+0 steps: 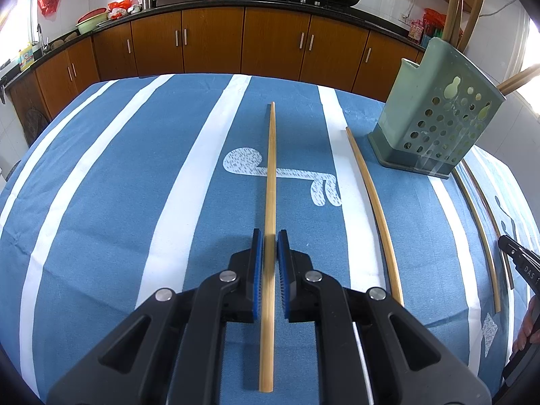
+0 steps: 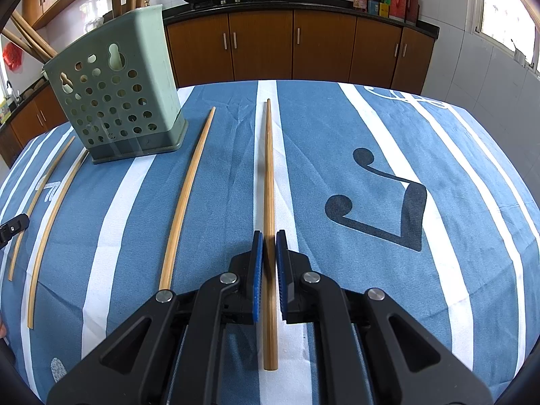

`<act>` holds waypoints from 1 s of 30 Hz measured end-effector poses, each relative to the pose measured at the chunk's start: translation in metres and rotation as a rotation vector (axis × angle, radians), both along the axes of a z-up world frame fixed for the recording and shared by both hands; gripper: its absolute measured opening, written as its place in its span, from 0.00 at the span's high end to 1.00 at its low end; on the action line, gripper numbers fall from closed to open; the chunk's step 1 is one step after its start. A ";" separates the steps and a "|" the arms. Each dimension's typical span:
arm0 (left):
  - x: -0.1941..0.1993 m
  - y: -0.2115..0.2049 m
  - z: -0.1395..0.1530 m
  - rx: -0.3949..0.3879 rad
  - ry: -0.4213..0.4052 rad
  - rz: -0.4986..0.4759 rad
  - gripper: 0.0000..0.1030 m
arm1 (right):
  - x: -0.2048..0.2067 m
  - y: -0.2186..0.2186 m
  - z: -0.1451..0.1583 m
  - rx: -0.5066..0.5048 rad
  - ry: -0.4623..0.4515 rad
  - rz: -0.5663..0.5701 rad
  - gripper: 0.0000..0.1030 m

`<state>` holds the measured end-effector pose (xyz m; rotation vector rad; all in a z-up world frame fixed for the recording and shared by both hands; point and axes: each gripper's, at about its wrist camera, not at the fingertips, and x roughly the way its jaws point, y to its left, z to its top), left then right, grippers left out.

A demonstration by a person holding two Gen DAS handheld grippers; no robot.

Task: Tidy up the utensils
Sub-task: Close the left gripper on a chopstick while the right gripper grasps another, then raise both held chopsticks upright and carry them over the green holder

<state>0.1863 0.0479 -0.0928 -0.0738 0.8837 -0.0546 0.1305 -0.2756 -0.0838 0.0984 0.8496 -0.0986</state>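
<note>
The left gripper hangs low over a striped blue-and-white cloth, its blue ribbed pads set either side of a slim bamboo chopstick that runs straight away from the camera. The pads look slightly apart from the stick, with a narrow gap on each side, though blur there leaves it unclear whether they touch it. To its right lies a second chopstick, and further right two more near the cloth's edge. A pale green plastic holder, boxy with round drain holes, stands upright at the far right, with thicker wooden handles rising from it.

The right gripper is likewise nearly closed around a darker, tapered chopstick lying on a white stripe, thin gaps showing beside the pads. Left of it lie a pale chopstick and two thinner ones; the holder stands far left
</note>
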 end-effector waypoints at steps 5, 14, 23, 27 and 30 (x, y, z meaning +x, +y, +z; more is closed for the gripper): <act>-0.004 -0.002 0.000 0.015 0.000 -0.009 0.89 | -0.002 -0.002 0.000 0.015 -0.002 -0.003 0.91; -0.024 -0.006 0.001 0.042 0.002 -0.042 0.91 | -0.007 -0.003 -0.001 0.034 -0.003 0.004 0.92; -0.036 0.001 0.023 0.045 -0.043 -0.049 0.92 | -0.022 -0.011 0.020 0.061 -0.075 -0.011 0.92; -0.041 0.002 0.045 0.037 -0.105 -0.047 0.92 | -0.025 -0.015 0.037 0.063 -0.129 -0.021 0.92; -0.044 0.003 0.063 0.029 -0.152 -0.044 0.92 | -0.027 -0.015 0.049 0.063 -0.169 -0.028 0.92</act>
